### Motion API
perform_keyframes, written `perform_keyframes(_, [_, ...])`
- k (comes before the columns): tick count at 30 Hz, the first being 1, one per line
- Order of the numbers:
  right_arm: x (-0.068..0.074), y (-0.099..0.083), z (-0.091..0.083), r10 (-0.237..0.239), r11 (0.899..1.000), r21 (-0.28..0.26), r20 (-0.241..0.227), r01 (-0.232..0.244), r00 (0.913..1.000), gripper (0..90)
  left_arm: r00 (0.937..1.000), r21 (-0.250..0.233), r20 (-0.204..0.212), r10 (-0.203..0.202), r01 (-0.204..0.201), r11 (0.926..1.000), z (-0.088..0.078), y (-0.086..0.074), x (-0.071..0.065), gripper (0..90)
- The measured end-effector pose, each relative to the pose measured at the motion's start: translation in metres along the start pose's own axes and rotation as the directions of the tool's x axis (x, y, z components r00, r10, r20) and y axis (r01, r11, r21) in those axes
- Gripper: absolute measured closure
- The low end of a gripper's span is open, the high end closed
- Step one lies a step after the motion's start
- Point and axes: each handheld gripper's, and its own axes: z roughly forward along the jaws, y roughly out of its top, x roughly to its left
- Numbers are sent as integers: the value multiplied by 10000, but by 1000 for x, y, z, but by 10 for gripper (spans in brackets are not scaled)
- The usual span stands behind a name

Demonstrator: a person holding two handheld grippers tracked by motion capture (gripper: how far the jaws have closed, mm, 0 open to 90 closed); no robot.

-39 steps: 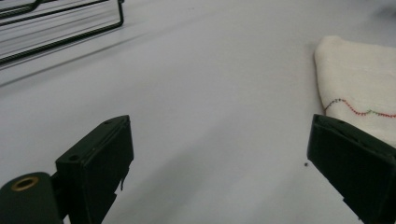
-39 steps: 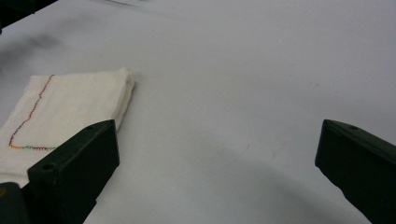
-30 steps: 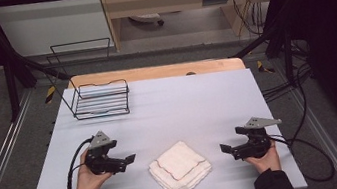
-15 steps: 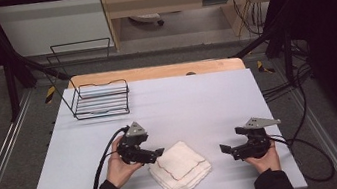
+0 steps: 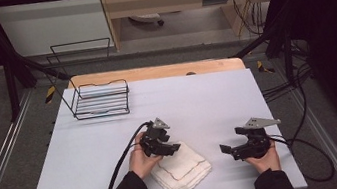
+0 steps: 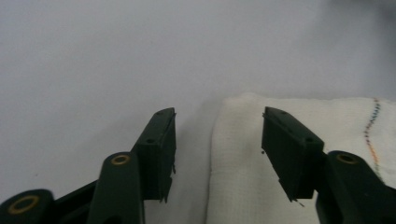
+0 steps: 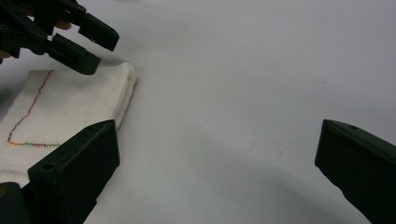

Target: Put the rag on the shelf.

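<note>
A folded white cloth (image 5: 183, 169) with a coloured stitched line lies near the front edge of the white table (image 5: 197, 100). My left gripper (image 5: 172, 148) hovers at the cloth's far left corner. In the left gripper view its jaws (image 6: 218, 140) straddle the cloth's edge (image 6: 243, 158), one over the table, one over the cloth. They have just been closing, with a gap still between pads and cloth. My right gripper (image 5: 226, 150) rests to the right of the cloth, jaws wide open (image 7: 219, 144) with nothing between them. The right gripper view shows the cloth (image 7: 70, 107) and the left gripper (image 7: 88, 46).
A black wire basket (image 5: 101, 100) stands at the table's back left. A wooden board (image 5: 153, 71) runs along the back edge. Black cables (image 5: 121, 162) trail from both grippers, and dark frame bars flank the table.
My left hand has moved right across the table to the cloth's corner, and its jaws have narrowed. The right hand and the cloth have not moved.
</note>
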Motion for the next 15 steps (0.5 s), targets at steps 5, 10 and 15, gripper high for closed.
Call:
perform_keyframes(5, [0, 0, 1, 31, 10000, 5, -24, -31, 10000, 6, 9995, 114, 197, -250, 248, 9996, 10, 2, 0, 594])
perform_keyframes(10, [0, 0, 1, 27, 10000, 33, -48, -26, 10000, 6, 9990, 203, 383, -211, 203, 9996, 13, 4, -1, 651])
perform_keyframes(15, [0, 0, 1, 29, 10000, 3, -65, -29, 10000, 7, 9969, 358, 712, -341, 317, 9989, 15, 4, 0, 694])
